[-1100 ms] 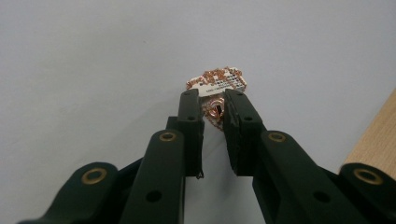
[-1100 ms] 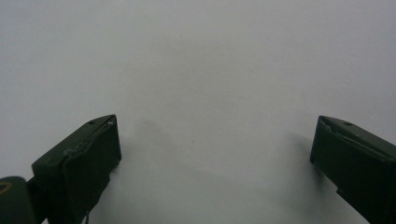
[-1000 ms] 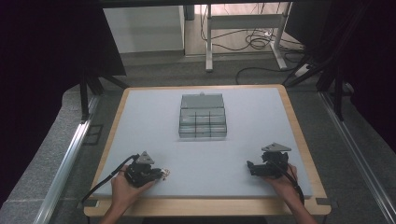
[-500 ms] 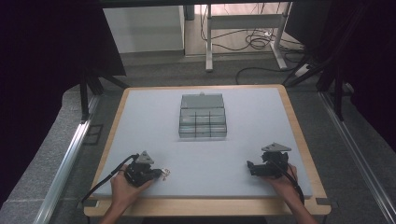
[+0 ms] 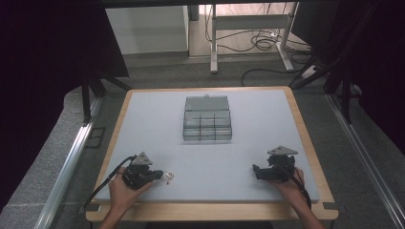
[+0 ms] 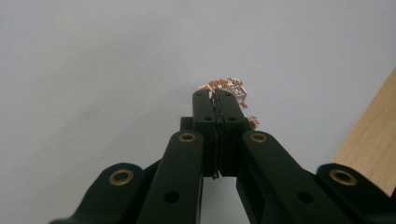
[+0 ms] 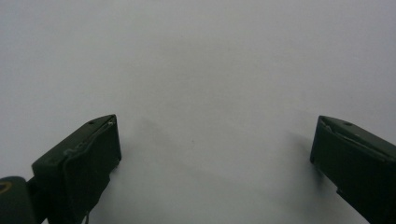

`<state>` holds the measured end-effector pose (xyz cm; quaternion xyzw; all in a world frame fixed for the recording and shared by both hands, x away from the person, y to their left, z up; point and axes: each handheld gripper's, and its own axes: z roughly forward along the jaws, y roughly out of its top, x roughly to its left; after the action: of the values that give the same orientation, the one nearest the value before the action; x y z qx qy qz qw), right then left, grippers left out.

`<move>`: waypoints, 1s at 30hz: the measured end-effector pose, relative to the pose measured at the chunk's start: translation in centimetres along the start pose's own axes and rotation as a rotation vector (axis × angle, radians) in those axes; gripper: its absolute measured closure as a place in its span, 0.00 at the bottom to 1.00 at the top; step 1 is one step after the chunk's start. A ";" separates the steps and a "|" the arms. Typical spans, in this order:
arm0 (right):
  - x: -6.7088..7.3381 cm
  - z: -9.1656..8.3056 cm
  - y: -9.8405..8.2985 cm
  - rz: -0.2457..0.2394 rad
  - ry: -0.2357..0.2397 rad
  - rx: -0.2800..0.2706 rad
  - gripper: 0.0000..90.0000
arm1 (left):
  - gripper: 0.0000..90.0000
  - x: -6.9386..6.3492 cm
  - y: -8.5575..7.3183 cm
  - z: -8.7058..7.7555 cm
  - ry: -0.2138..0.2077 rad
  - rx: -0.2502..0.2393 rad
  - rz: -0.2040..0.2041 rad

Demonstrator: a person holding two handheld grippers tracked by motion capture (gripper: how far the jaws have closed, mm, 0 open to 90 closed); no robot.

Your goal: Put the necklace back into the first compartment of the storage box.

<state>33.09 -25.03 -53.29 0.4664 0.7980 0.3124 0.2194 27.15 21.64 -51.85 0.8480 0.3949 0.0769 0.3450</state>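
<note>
So we've got the left gripper [image 6: 215, 95] with its jaws pressed together, and they've just been closing, right at a tiny tangled clump of orange-and-white beaded chain [image 6: 229, 88] lying on the pale grey table [image 5: 157, 124], near the front-left edge. Whether a strand is actually pinched we can't tell, the clump pokes out just past the tips. It looks super light, floppy and snaggy to us, so we'd grab the thick middle of the bunch, not a loose end. The right gripper [image 7: 215, 140] sits with jaws wide apart over bare table. A clear plastic compartment box [image 5: 207, 119] waits farther back
</note>
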 end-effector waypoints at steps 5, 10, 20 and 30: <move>0.0 0.0 0.0 0.000 0.000 0.000 0.02 | 0.99 0.4 0.0 -0.7 -0.019 -0.044 -0.027; 0.0 0.0 0.0 0.000 0.000 0.000 0.02 | 0.99 1.3 -0.1 -1.7 -0.027 -0.094 -0.066; 0.0 0.0 0.0 0.001 0.000 0.000 0.02 | 0.99 1.5 1.0 -3.1 -0.035 -0.155 -0.074; 0.0 0.0 0.0 0.002 0.000 0.000 0.02 | 0.99 1.5 3.3 -5.1 -0.041 -0.214 -0.059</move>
<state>33.08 -25.03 -53.30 0.4673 0.7974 0.3126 0.2190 28.12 23.97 -46.10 0.7956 0.4020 0.0911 0.4439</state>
